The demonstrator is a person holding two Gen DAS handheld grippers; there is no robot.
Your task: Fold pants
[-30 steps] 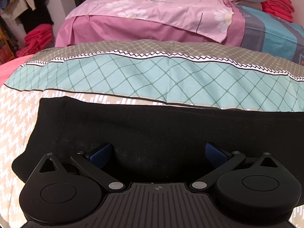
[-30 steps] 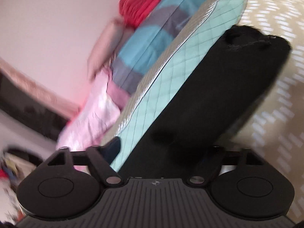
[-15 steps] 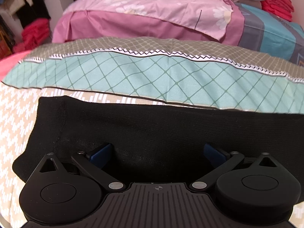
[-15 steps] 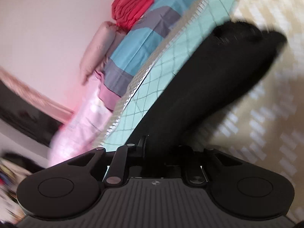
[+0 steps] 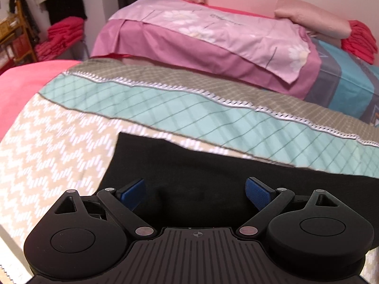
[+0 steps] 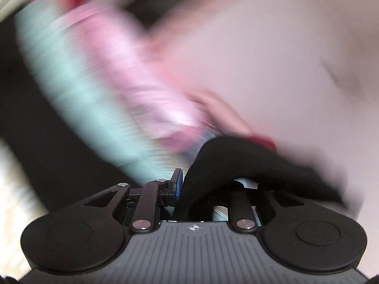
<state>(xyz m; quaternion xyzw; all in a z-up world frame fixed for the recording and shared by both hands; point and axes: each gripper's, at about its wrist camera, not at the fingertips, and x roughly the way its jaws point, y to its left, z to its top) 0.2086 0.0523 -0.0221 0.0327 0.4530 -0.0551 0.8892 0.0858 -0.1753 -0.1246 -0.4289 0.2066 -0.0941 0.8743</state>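
Bedroom scene: a bed [image 5: 59, 142] covered with a beige zigzag-patterned sheet, stacked folded bedding behind it. Black knit pants [image 5: 189, 170] lie stretched across the sheet, their squared end at left in the left wrist view, just before a teal diamond-patterned quilt [image 5: 213, 116]. Left tool [image 5: 195, 193] hovers over the fabric with its blue pads [image 5: 132, 190] spread wide, gripping nothing. Right tool [image 6: 208, 189], in a heavily blurred view, has just been closing and is now narrow, pinching a fold of the pants that arches above its jaws. Step in hand, as judged: carrying the gripped end over toward the other end. To do it well, lift the fabric clear of the sheet, travel in one smooth arc, align the edges before release, and let the left tool pin the lower layer against dragging.
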